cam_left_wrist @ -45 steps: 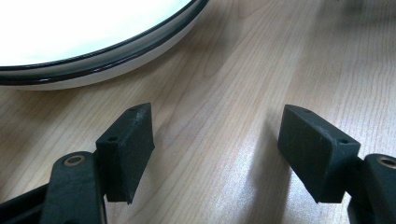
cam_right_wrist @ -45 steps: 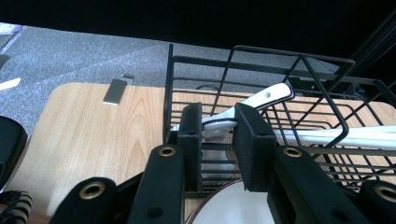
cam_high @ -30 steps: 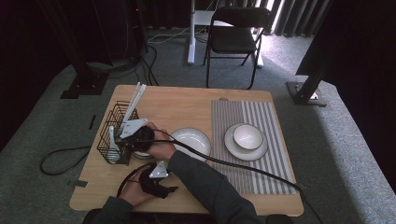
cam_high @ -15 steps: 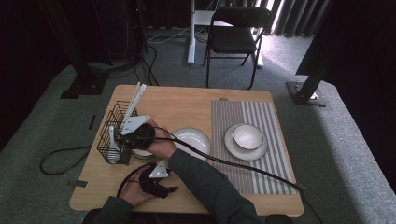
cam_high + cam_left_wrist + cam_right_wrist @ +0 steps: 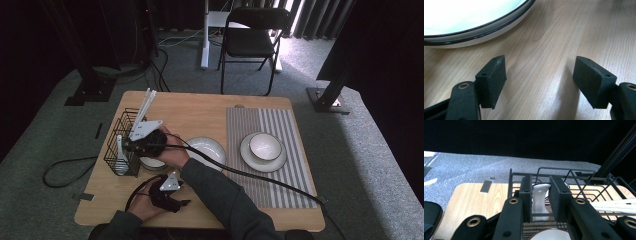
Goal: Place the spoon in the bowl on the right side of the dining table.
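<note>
A: Right gripper (image 5: pixel 540 192)?
B: My jaws pinch the white ceramic spoon's handle (image 5: pixel 539 200) in the black wire basket (image 5: pixel 120 145), at nine o'clock on the light wooden table (image 5: pixel 200 107).
A: Left gripper (image 5: pixel 540 82)?
B: Spread wide, holding nothing, low over the wood at six o'clock of the dark-rimmed white bowl (image 5: pixel 469 22).

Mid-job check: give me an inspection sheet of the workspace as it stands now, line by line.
Surface: light wooden table with a grey striped placemat on its right half.
Job's things: white ceramic spoon standing in the black wire basket; white chopsticks leaning out of it; white dark-rimmed plate mid-table; white bowl on a saucer on the placemat.
Clutter: nothing seen.
Grippers: right gripper, jaws either side of the spoon; left gripper open over bare wood.
Cables: black cable across the table.
Surroundings: black folding chair, grey carpet.
</note>
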Motion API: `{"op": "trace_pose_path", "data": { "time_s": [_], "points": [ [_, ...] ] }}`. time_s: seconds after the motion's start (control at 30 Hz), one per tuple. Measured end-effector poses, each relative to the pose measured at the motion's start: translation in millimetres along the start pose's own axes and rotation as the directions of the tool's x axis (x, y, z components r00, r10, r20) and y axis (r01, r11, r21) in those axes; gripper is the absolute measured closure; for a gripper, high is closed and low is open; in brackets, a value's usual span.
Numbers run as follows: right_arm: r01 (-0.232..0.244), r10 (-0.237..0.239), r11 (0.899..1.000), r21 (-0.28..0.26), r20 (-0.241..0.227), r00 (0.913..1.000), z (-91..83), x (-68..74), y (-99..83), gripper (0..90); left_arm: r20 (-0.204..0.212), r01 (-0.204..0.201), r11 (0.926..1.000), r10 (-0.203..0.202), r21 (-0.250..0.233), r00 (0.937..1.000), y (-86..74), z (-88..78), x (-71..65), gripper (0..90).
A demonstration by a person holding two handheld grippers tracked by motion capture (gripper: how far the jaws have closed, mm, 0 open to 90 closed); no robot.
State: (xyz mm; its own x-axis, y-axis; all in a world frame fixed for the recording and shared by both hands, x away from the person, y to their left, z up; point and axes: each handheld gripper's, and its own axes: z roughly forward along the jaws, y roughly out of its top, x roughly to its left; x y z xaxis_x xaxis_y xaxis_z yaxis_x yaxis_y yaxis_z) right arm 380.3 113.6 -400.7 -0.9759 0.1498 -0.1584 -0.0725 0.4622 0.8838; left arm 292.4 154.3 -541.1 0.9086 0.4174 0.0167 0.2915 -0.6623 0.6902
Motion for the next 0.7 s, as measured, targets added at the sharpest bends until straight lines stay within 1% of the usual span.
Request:
{"op": "trace_pose_path", "data": {
  "time_s": [0.23, 0.4, 0.6, 0.7],
  "points": [
    [-0.004, 0.004, 1.000, -0.014, 0.002, 1.0000, -3.9, -1.5, 3.2, 73.7, 0.000, 0.000, 1.0000, 0.000, 0.000, 1.0000, 0.0, 0.0, 0.0, 27.3],
    [-0.003, 0.003, 0.999, -0.035, 0.007, 1.0000, -9.8, -4.0, 7.7, 73.7, -0.001, 0.000, 1.0000, 0.000, 0.004, 1.0000, 0.2, -0.3, -0.1, 27.3],
    [-0.002, 0.003, 0.999, -0.052, 0.011, 0.9999, -14.6, -4.9, 11.8, 73.8, 0.001, 0.001, 1.0000, -0.001, -0.009, 1.0000, -0.6, 0.6, 0.0, 27.3],
    [-0.005, 0.005, 0.998, -0.062, 0.014, 0.9999, -17.3, -6.1, 13.9, 73.7, 0.000, 0.003, 1.0000, -0.003, -0.004, 1.0000, -0.4, 0.3, -0.2, 27.3]
  ]
}}
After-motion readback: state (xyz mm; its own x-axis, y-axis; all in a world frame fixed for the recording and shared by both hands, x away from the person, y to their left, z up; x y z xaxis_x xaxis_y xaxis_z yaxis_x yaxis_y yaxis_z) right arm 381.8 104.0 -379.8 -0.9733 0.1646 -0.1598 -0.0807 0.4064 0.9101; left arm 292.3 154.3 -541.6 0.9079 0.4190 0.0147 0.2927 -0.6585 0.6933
